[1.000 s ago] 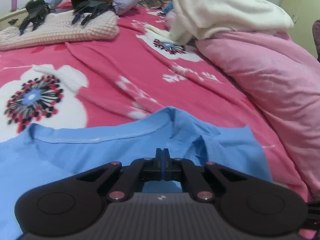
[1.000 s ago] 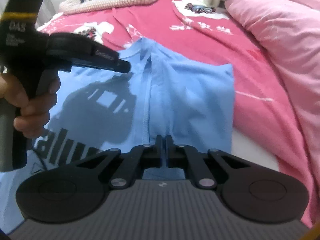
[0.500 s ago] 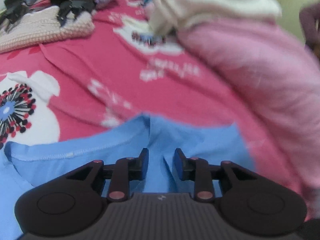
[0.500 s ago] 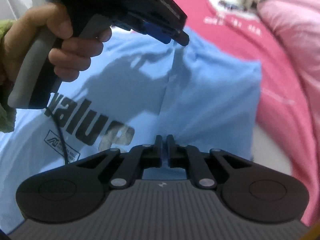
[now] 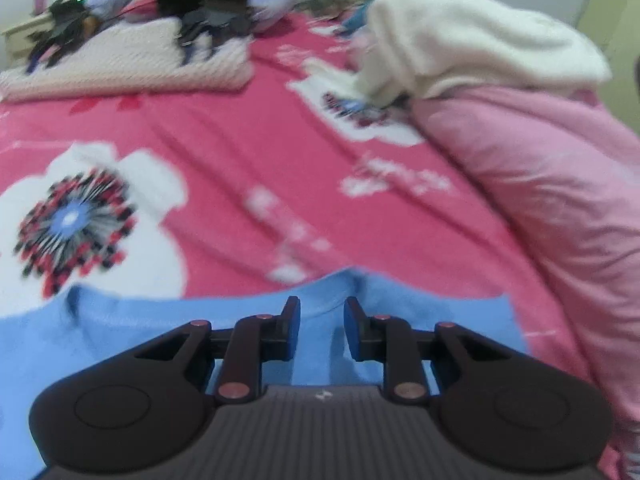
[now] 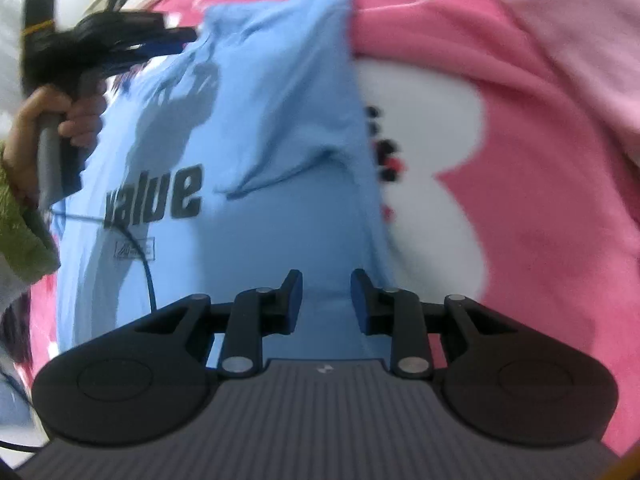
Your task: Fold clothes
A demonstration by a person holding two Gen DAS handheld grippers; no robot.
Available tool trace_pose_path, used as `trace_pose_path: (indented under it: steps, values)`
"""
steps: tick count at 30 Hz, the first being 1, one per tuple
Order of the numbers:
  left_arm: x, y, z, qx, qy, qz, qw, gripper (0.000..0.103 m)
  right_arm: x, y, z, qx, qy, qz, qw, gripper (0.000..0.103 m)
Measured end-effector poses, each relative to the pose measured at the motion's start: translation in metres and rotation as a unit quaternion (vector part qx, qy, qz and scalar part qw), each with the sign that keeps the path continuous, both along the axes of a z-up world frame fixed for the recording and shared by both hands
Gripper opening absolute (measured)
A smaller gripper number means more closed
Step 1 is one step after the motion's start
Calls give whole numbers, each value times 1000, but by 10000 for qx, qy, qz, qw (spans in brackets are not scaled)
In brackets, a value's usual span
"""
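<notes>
A light blue T-shirt (image 5: 120, 320) with a black "value" print (image 6: 156, 196) lies flat on the red flowered bedspread (image 5: 240, 160), its right side folded in. My left gripper (image 5: 322, 316) hovers over the shirt's collar edge. Its jaws stand apart and are closing, with no cloth pinched between them. My right gripper (image 6: 326, 292) hangs over the shirt's lower right part. Its jaws are opening and nothing is between them. In the right wrist view the left gripper (image 6: 176, 40) shows at the upper left, held by a hand (image 6: 44, 120).
A pink quilt (image 5: 540, 200) is piled along the right, with a cream blanket (image 5: 460, 48) on top. At the far edge of the bed another person's black gloved hands (image 5: 212, 28) rest on a beige knitted sweater (image 5: 132, 64). A thin cable (image 6: 144, 256) trails across the shirt.
Both grippers were shut on the shirt a second ago and have let go, jaws now apart. The right gripper swung sideways and rolled, and the left drew back slightly from the collar.
</notes>
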State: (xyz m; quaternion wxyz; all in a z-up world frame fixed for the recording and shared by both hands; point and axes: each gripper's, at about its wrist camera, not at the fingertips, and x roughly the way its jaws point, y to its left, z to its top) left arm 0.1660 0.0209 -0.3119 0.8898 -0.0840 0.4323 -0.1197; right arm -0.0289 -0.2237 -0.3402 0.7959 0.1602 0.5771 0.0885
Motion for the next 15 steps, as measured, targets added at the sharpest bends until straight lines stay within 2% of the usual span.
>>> trace_pose_path:
  steps: [2,4,7,10,12,15]
  values:
    - [5,-15,5,-209,44,-324,9992,30,1,-8,9,-18,-339,-262,9991,26]
    - [17,-35,4,-449,210,-664,9966,32,12,-14,9,88,-534,-510,9972,26]
    - [36,-66,-5,-873,712,-1175,9867,38,32,-22,3,293,-706,-837,9935,27]
    - [49,-100,-12,-764,806,-1566,9814,39,44,-26,-1,360,-840,-1021,9906,27]
    - [52,-122,-17,-522,795,-1886,9774,41,44,-26,-1,279,-894,-1011,9905,27]
    - [45,-143,-26,-113,787,-2139,9736,34,43,-25,-1,156,-974,-997,9901,27]
